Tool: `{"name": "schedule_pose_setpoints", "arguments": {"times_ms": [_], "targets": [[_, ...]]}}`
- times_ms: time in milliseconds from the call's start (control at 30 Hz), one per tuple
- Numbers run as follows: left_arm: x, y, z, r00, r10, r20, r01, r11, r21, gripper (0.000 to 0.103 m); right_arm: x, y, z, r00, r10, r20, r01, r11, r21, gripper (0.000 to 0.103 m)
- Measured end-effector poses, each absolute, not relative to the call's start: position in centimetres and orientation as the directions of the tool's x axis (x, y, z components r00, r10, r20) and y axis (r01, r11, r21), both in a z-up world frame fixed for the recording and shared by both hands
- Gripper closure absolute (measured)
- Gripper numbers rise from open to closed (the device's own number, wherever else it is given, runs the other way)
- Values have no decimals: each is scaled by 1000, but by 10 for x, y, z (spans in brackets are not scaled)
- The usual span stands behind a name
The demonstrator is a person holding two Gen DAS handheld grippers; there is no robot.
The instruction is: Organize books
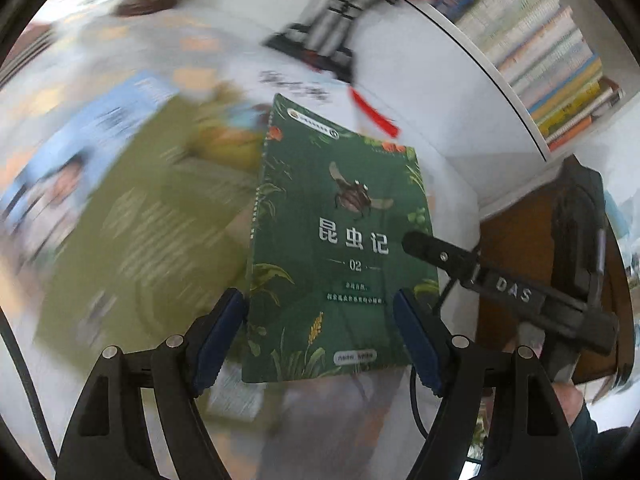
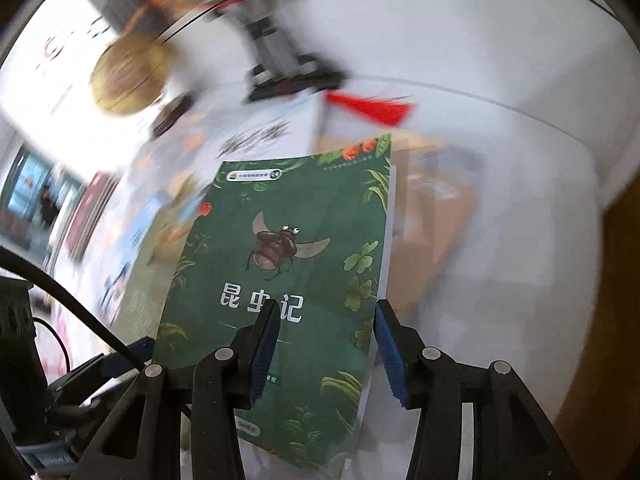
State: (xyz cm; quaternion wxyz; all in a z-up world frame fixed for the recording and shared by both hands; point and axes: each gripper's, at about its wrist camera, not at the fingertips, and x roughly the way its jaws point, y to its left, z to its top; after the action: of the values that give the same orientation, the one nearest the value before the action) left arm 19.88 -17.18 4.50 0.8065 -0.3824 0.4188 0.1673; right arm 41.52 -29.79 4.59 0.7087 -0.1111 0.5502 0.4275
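A dark green book [image 1: 340,248] with a beetle on its cover is held up in the air, sharp against a blurred background. In the left wrist view my left gripper [image 1: 320,340] has its blue pads at the book's two side edges near its lower end. In the right wrist view the same book [image 2: 288,280] sits between my right gripper's [image 2: 326,350] pads, which span its right half and right edge. The right gripper also shows in the left wrist view [image 1: 492,280] at the book's right edge. Several other books [image 1: 132,216] lie blurred on the white table to the left.
A white shelf with a row of upright books [image 1: 552,60] stands at the upper right. A metal stand with a red tassel [image 1: 332,28] is at the back. A brown wooden surface [image 1: 520,264] lies to the right. A round yellowish object [image 2: 128,76] stands at the far left.
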Motion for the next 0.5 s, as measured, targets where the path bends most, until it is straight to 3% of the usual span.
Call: {"name": "schedule_pose_setpoints", "arguments": {"times_ms": [233, 333, 500], "targets": [[106, -205, 35, 565, 7, -825, -717, 500, -486, 29, 334, -275, 34, -105, 465, -879, -850, 416, 322, 55], [76, -215, 22, 581, -2, -814, -739, 419, -528, 29, 309, -276, 30, -138, 459, -877, -892, 327, 312, 61], [49, -208, 22, 610, 99, -787, -768, 322, -554, 29, 304, -300, 17, -236, 401, -885, -881, 297, 369, 64]]}}
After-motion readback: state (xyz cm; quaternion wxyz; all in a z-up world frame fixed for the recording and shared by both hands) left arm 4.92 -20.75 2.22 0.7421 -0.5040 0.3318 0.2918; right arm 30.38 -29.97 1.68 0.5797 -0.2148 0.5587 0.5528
